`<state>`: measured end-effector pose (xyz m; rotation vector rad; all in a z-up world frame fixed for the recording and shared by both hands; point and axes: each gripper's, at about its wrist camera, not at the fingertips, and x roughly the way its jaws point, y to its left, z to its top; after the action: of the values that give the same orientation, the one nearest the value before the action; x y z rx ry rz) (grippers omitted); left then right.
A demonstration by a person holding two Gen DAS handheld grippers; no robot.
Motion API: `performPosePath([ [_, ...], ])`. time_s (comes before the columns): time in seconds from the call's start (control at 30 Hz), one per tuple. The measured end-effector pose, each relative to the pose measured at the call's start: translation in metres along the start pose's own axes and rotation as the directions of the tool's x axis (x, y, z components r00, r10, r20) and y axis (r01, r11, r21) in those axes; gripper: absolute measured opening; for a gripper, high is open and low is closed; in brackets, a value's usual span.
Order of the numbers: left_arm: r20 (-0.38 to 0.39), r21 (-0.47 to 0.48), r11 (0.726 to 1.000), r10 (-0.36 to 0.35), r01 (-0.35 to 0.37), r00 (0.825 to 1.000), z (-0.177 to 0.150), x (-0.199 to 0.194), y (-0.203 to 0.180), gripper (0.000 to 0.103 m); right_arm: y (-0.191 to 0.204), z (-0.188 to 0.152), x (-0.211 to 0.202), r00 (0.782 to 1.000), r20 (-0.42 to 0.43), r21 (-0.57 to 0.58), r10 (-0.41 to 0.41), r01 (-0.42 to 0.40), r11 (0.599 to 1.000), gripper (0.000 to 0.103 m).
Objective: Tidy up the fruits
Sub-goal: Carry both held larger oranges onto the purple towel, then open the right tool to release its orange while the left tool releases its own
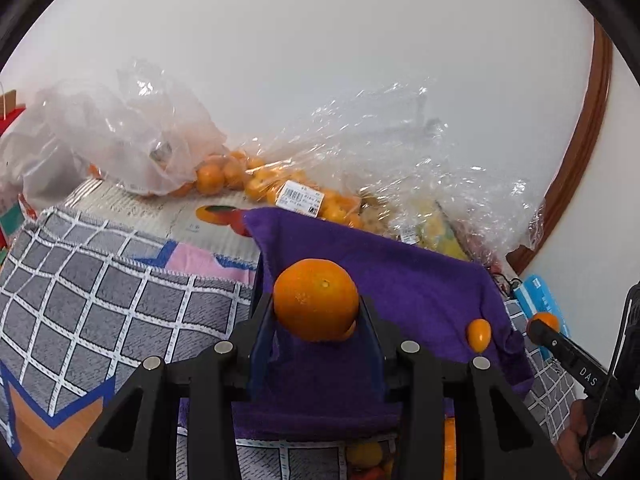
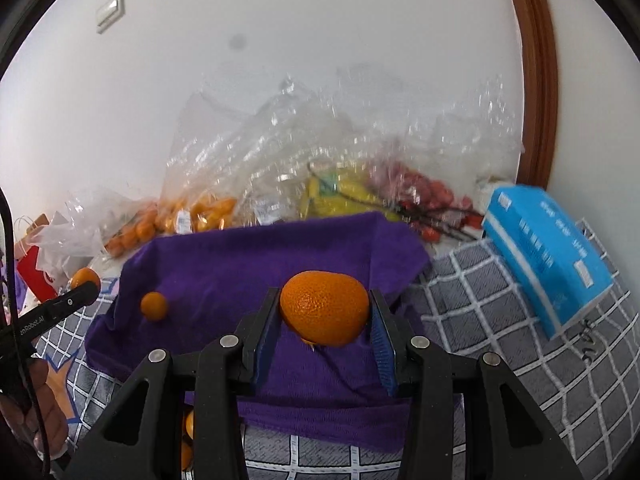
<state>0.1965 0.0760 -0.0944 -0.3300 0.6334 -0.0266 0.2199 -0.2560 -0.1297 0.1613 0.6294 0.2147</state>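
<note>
The left gripper [image 1: 316, 312] clamps an orange [image 1: 316, 299] between its blue pads, jaws narrowed to the fruit's width, above a purple towel [image 1: 420, 280]. The right gripper [image 2: 325, 316] likewise pinches a mandarin [image 2: 325, 308] over the same cloth. A small kumquat [image 1: 479, 335] lies loose on the towel between them. Behind, against the wall, clear plastic bags [image 1: 280, 184] hold more oranges, and a blue tissue box [image 2: 548, 256] rests on the checked blanket [image 1: 100, 292].

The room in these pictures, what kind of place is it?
Probably a home, after a grocery run: a patterned grey checked blanket with a purple towel on it, shop bags of small oranges and bananas, a wall light switch and a wooden door frame.
</note>
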Motion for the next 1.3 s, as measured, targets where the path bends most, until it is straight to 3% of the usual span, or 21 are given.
performPosePath([
  [0.5, -0.063, 0.011, 1.000, -0.017, 0.018, 0.998, -0.013, 0.019, -0.004, 0.039, 0.016, -0.020, 0.045, 0.987, -0.162, -0.032, 0.021, -0.027, 0.999, 0.042],
  [0.77, -0.085, 0.004, 1.000, -0.016, 0.017, 0.996, -0.014, 0.023, -0.003, 0.039, 0.033, -0.029, 0.054, 0.981, -0.195, -0.099, -0.005, -0.014, 0.995, 0.043],
  [1.07, -0.112, 0.049, 0.999, -0.001, 0.006, 0.994, -0.019, 0.029, -0.009, 0.039, 0.033, -0.031, 0.057, 0.982, -0.190, -0.105, -0.026, 0.006, 0.994, 0.043],
  [1.2, -0.143, 0.052, 0.999, -0.004, 0.011, 0.990, -0.020, 0.034, -0.009, 0.039, 0.031, -0.028, 0.050, 0.987, -0.162, -0.096, 0.006, -0.022, 0.995, 0.045],
  [1.3, -0.156, 0.052, 0.999, 0.000, 0.008, 0.988, -0.022, 0.036, -0.009, 0.039, 0.029, -0.024, 0.041, 0.993, -0.119, -0.081, 0.020, -0.030, 0.996, 0.055],
])
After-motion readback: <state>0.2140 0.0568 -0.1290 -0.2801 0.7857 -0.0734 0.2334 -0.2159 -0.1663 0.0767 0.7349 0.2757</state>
